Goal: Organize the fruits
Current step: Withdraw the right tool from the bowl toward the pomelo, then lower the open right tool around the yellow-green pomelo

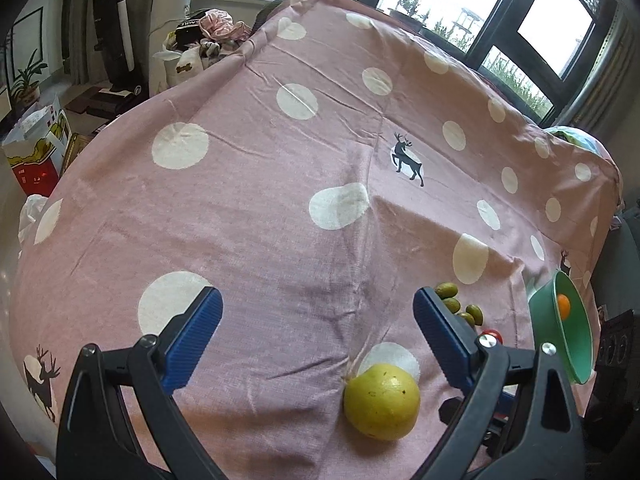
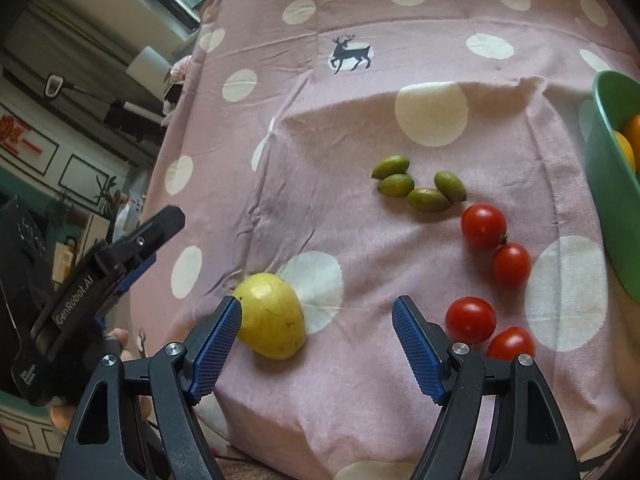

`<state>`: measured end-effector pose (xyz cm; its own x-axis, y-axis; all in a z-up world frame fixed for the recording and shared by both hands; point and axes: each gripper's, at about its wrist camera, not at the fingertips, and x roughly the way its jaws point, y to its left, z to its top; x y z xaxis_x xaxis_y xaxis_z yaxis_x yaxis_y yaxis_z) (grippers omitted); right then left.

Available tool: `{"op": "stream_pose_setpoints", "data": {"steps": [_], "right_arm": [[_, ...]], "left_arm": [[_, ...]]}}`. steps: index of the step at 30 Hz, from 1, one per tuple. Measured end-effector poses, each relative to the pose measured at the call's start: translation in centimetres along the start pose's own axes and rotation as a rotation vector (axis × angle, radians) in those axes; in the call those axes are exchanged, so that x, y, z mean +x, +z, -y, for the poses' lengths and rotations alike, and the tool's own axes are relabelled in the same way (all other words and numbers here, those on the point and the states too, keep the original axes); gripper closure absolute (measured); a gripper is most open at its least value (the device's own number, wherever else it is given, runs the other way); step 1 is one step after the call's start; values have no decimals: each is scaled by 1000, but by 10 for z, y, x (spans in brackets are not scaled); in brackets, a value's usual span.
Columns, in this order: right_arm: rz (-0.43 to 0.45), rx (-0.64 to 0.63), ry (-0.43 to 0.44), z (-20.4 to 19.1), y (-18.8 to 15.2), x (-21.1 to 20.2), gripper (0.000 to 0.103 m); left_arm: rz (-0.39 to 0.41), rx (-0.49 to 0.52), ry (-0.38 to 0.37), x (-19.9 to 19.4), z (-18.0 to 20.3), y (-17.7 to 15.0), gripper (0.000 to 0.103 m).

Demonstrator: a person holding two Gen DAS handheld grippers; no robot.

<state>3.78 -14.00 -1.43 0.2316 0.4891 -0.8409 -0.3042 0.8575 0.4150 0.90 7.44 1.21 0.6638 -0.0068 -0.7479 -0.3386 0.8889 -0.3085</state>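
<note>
1. two grippers hang over a pink spotted cloth point(image 2: 360, 380): the right gripper point(image 2: 316, 322) and the left gripper point(image 1: 318, 312) both spread wide, grasping nothing
2. one yellow-green fruit point(image 2: 272, 316) lies at the cloth's near edge, touching the right gripper's left pad; a nudge could roll it off
3. counted: four green olive-like fruits point(image 2: 418, 186), four cherry tomatoes point(image 2: 482, 226), one green bowl point(image 2: 608, 184) holding orange fruit

Olives point(image 2: 418, 186) lie between guava point(image 2: 272, 316) and bowl point(image 2: 608, 196).
</note>
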Motion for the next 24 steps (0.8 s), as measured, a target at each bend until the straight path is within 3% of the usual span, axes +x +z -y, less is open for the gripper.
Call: {"op": "stream_pose_setpoints", "data": {"steps": [8, 16, 24], "right_arm": [[-56, -52, 43, -24, 0, 29, 25], [-109, -7, 71, -25, 3, 53, 39], [-77, 23, 52, -24, 7, 54, 44]], "left_arm": [[-15, -26, -6, 1, -7, 0, 7], [-25, -18, -27, 1, -10, -1, 7], [-37, -3, -46, 3, -6, -1, 7]]}}
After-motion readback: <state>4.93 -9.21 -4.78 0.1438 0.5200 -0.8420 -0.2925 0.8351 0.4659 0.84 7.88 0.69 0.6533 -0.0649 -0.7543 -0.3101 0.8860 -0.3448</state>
